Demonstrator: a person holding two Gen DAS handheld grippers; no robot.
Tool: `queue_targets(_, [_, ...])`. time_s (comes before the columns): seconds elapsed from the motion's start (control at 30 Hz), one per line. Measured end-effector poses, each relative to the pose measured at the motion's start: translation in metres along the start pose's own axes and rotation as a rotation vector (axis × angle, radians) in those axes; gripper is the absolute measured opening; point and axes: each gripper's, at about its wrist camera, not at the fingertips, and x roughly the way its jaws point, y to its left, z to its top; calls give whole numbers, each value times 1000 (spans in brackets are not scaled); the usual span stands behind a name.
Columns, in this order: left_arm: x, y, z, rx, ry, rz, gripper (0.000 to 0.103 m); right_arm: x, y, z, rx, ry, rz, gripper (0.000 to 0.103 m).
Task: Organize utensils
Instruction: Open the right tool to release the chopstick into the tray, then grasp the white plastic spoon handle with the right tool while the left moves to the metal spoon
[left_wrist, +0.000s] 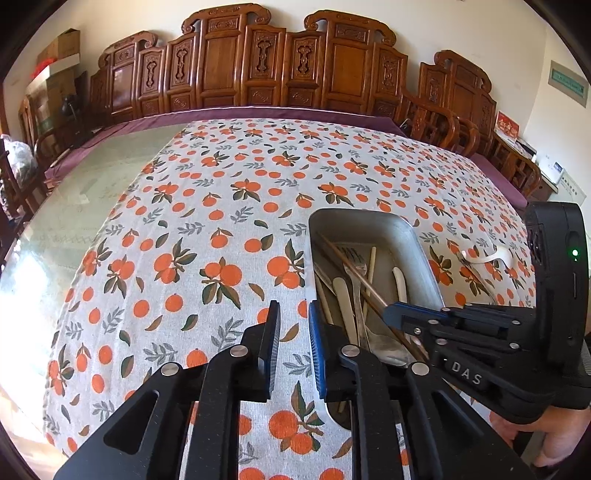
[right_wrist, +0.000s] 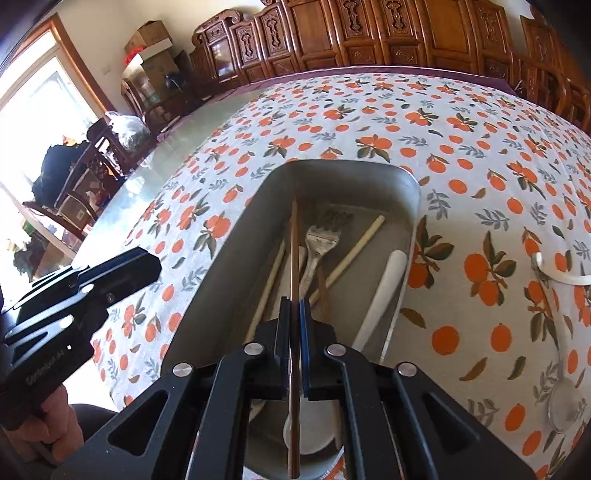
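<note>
Right gripper (right_wrist: 294, 325): jaws clamped on brown chopstick (right_wrist: 294, 236), held lengthwise over metal tray (right_wrist: 413, 206). Tray sits on surface w/ orange-print cloth (left_wrist: 221, 206); contains fork (right_wrist: 321, 240), pale chopsticks, white spoons. Left gripper (left_wrist: 293, 332): jaws narrowly apart, holding nothing, just left of tray.

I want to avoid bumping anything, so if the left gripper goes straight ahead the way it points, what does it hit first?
Probably nothing soon: the open left gripper points over bare tablecloth, with the metal tray just to its right. Depth is uncertain.
</note>
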Motion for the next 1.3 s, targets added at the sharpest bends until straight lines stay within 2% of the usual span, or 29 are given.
queue_targets(0.07, [0, -1, 0, 2, 0, -1, 14, 0, 0, 0, 3, -11, 38, 8])
queue_targets(0.33, [0, -6, 1, 8, -3, -6, 14, -14, 0, 5, -35, -66, 48, 11])
queue_targets(0.47, [1, -15, 1, 6, -2, -25, 17, -35, -13, 6, -71, -111, 59, 11])
queue_targets(0.67, [3, -41, 2, 43, -5, -64, 23, -77, -54, 8, -184, -161, -43, 12])
queue_targets(0.77, [4, -53, 2, 57, -5, -78, 34, -91, -82, 12, -214, -165, -108, 16])
queue_targets(0.9, [5, -68, 2, 62, -13, -83, 52, -100, -120, 15, -240, -147, -178, 26])
queue_targets(1.03, [5, -83, 1, 70, -22, -96, 67, -98, -156, 21, -246, -94, -214, 29])
queue_targets(1.17, [8, -97, -1, 84, -11, -118, 70, -88, -189, 25, -245, -34, -241, 33])
queue_targets(1.3, [13, -113, -5, 90, 6, -146, 70, -77, -223, 30, -211, 18, -293, 41])
